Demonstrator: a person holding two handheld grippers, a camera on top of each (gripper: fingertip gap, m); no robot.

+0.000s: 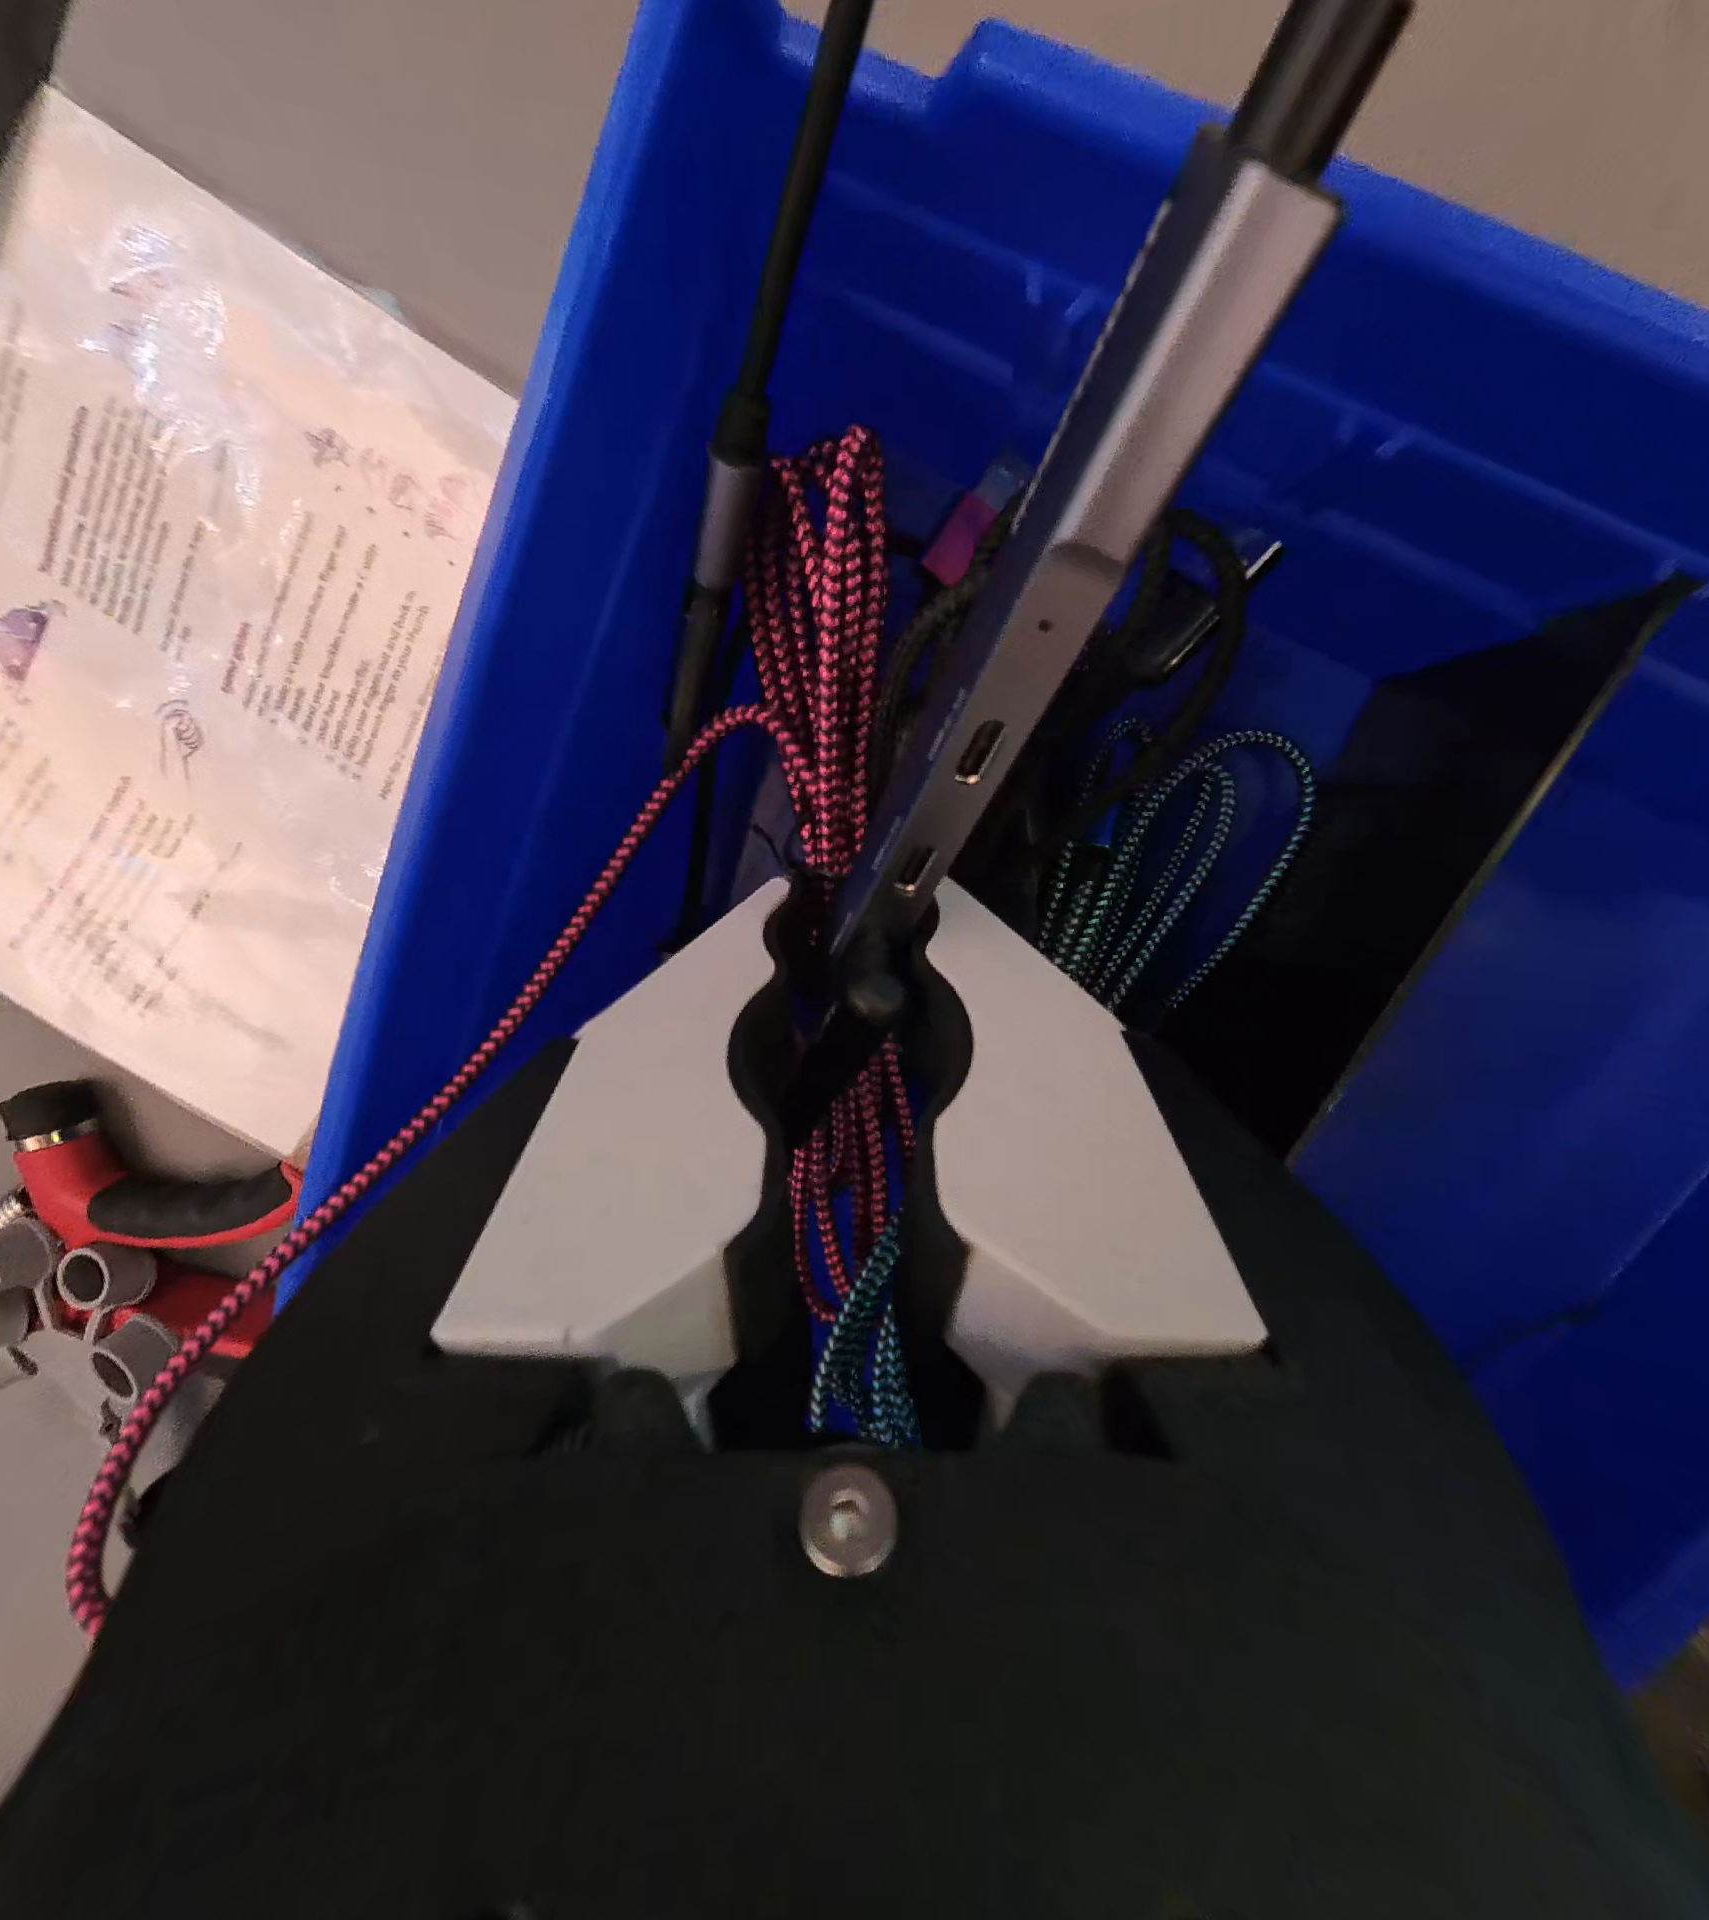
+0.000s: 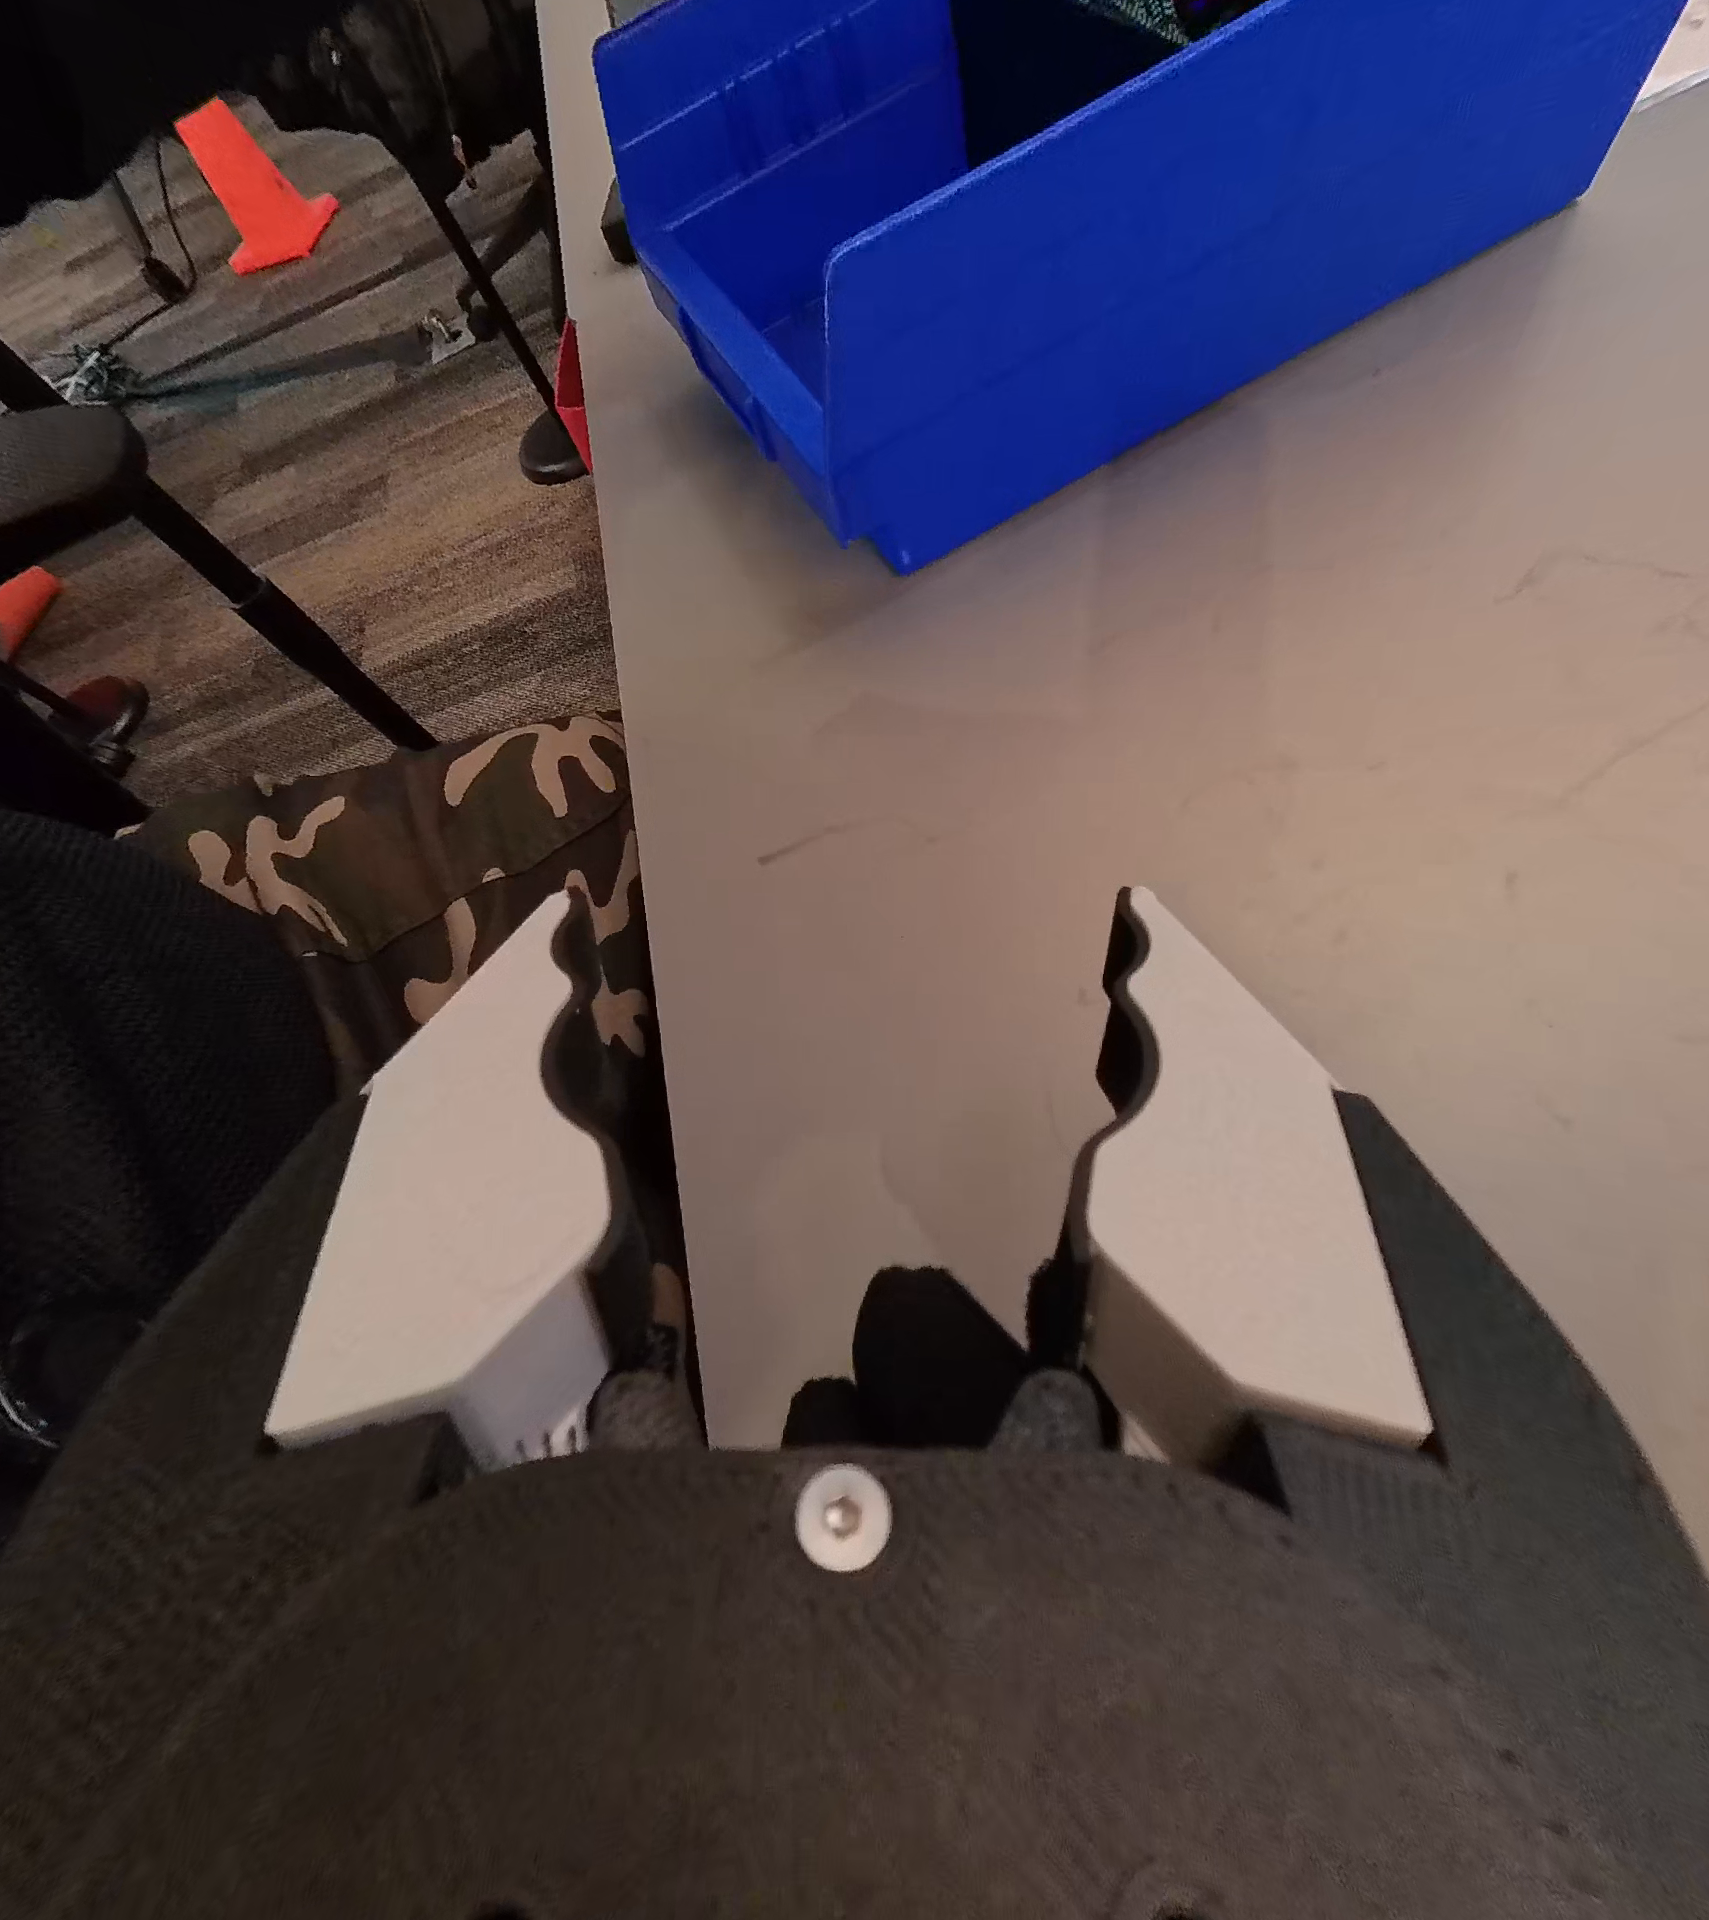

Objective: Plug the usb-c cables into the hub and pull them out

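My left gripper (image 1: 855, 935) is shut on the near end of a grey metal hub (image 1: 1141, 457) and holds it above the blue bin (image 1: 476, 748). The hub points away and up, with its black lead (image 1: 1328, 73) at the far end and open ports on its side. A pink-and-black braided cable (image 1: 829, 644) is bundled in the bin and trails out to the lower left. A teal-and-black braided cable (image 1: 1193, 842) lies in the bin to the right. My right gripper (image 2: 850, 935) is open and empty over the table's left edge, short of the blue bin (image 2: 1089, 312).
A printed sheet in a clear sleeve (image 1: 154, 623) lies left of the bin. A red-and-black tool with grey tubes (image 1: 71, 1247) sits at the lower left. A black divider (image 1: 1452, 831) stands in the bin. Chairs, orange cones (image 2: 258, 187) and a person's camouflage trousers (image 2: 434, 831) lie beyond the grey table (image 2: 1349, 831). Left tips to right tips: about 35 cm.
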